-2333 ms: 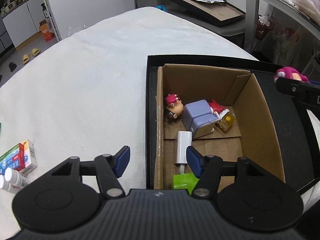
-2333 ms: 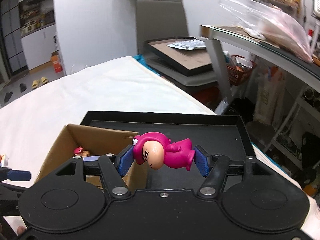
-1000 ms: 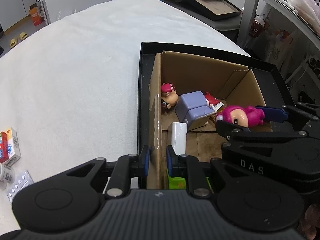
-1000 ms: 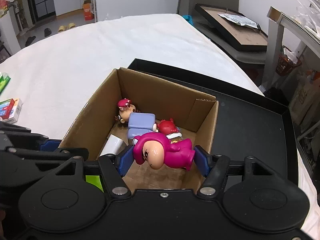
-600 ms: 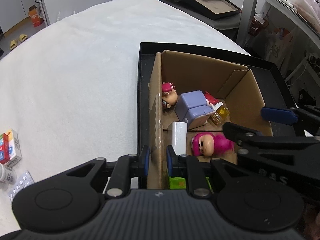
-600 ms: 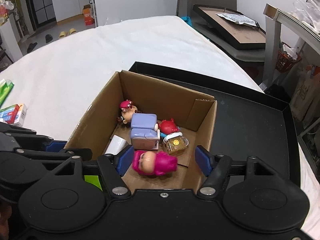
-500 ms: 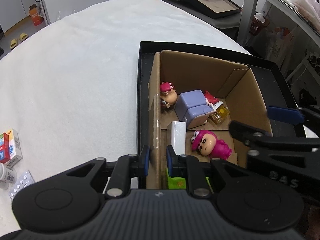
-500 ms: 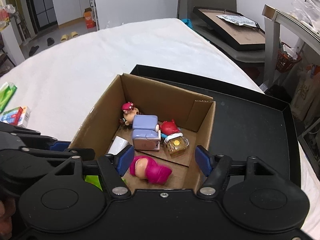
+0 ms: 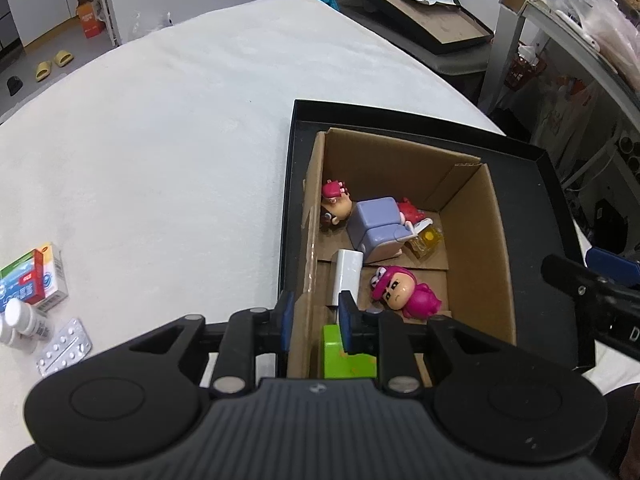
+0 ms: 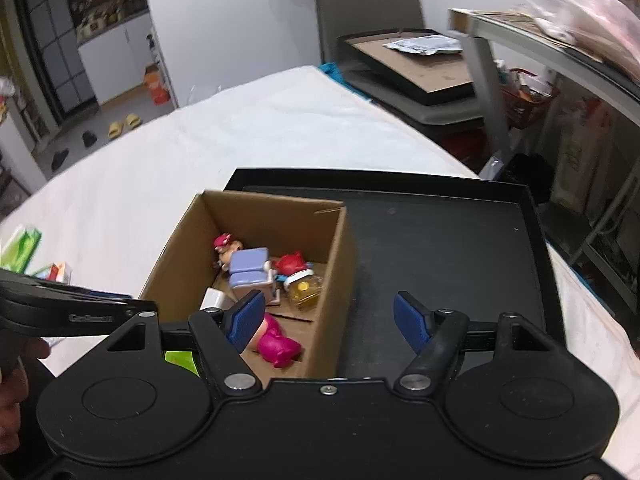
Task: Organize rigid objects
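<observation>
A cardboard box (image 9: 476,240) stands in a black tray (image 9: 556,200). In it lie a magenta figure (image 9: 404,290), a purple toy chair (image 9: 378,230), a pink-haired doll (image 9: 336,206), a white block (image 9: 347,276), a yellow cube (image 9: 428,238) and a green block (image 9: 344,354). My left gripper (image 9: 314,318) is shut on the box's left wall (image 9: 310,248). My right gripper (image 10: 330,322) is open and empty above the box's right wall (image 10: 334,280) and the tray (image 10: 440,256); the magenta figure (image 10: 276,346) lies below its left finger.
White cloth covers the table (image 9: 160,140). At the left lie medicine boxes (image 9: 30,280), white bottles (image 9: 18,320) and a blister pack (image 9: 64,352). A second black tray with cardboard (image 10: 416,68) sits beyond the table. A shelf (image 10: 552,48) stands at the right.
My right gripper opened and dropped the magenta figure into the box, then drew back up and to the right. My left gripper closed on the box's left wall earlier and still holds it.
</observation>
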The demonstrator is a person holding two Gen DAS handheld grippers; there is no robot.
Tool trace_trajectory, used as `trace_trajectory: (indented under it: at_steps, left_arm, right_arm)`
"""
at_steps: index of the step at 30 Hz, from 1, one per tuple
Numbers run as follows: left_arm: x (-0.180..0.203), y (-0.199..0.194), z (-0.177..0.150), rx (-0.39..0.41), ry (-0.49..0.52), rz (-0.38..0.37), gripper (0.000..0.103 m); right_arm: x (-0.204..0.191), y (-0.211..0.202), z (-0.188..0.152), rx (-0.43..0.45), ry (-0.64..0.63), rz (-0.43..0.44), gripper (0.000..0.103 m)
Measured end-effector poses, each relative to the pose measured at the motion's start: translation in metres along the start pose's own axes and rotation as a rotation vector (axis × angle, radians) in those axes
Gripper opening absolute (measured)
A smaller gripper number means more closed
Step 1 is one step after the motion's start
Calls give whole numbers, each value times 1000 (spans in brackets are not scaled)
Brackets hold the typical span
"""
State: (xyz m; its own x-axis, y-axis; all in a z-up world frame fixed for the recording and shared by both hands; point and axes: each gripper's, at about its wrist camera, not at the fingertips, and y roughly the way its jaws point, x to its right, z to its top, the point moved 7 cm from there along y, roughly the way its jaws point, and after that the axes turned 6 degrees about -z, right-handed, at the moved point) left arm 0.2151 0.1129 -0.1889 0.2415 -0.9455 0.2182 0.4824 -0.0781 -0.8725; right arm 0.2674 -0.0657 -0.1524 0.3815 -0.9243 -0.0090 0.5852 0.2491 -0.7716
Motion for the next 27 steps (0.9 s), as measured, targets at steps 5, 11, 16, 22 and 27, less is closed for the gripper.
trace_trajectory:
  at_steps: [5,11,16,22,27]
  left_arm:
    - [8,-18,0,22,8,8,35]
    - [22,-42,3,47,27,-13,47]
    - [32,-67,4,70,35,-49,50]
    - [38,-91,1,95,53,-48,54]
    - [37,-110,-5,124,51,-50,62]
  right_arm:
    - [18,-13,0,18,36,-12,71]
    - [29,-28,1,32,73,-6,74]
    - [35,-48,4,52,101,-19,82]
    - [44,-71,7,68,155,-49,92]
    - [46,-92,6,91,170,-68,99]
